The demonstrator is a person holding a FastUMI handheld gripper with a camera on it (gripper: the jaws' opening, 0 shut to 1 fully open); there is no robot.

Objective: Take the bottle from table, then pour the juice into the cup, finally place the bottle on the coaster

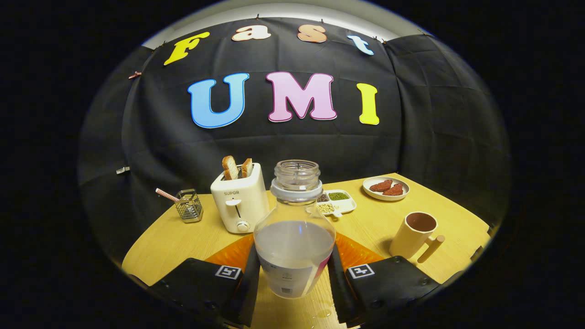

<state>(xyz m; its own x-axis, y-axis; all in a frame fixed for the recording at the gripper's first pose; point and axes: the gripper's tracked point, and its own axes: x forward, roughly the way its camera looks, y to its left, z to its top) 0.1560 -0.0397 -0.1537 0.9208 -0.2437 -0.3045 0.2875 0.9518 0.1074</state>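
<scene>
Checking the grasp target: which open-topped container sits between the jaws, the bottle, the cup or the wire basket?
The bottle, uncapped and part full, between the gripper jaws; cup and wire basket stand beyond.

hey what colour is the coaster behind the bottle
Orange, with a ridged pattern; the coaster shows in the gripper view behind the bottle.

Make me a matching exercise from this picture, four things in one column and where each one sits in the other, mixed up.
Things:
1. bottle
2. toast
3. straw
4. cup

Places:
A. in the wire basket
B. between the tool's fingers, both pressing its sides
C. in the toaster's slots
D. on the table, right of the bottle, nearer than the plate

Pairs: 1-B, 2-C, 3-A, 4-D
</scene>
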